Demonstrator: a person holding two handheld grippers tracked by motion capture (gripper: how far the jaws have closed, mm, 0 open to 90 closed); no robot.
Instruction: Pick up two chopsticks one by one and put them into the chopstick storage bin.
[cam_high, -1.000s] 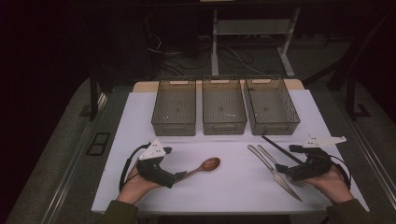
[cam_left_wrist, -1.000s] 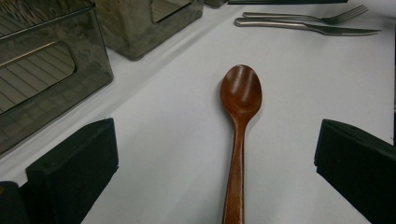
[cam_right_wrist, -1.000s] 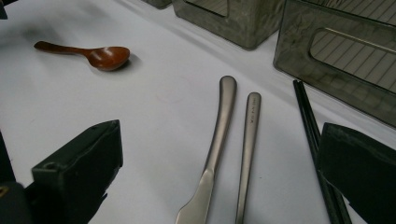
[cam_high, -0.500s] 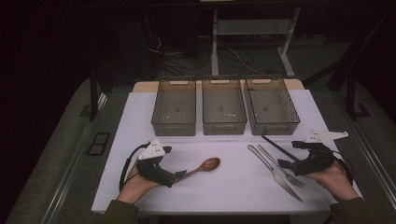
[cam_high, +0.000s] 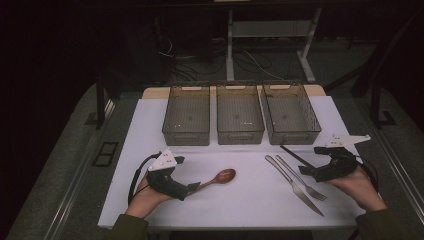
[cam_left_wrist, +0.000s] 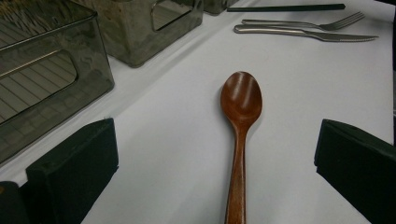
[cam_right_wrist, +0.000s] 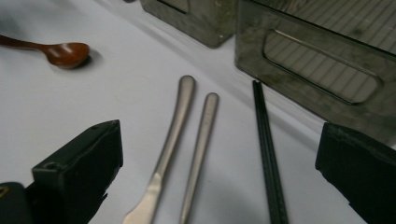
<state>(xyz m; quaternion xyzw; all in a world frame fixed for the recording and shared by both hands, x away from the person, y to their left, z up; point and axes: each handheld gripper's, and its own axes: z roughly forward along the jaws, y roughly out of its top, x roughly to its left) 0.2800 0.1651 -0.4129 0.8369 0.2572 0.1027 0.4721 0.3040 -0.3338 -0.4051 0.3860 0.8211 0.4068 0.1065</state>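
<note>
Our left claw is wide open around the wooden spoon, which lies flat on the white desk. It looks light, hard and smooth, so we should pinch its thin handle. Our right claw is open too.
</note>
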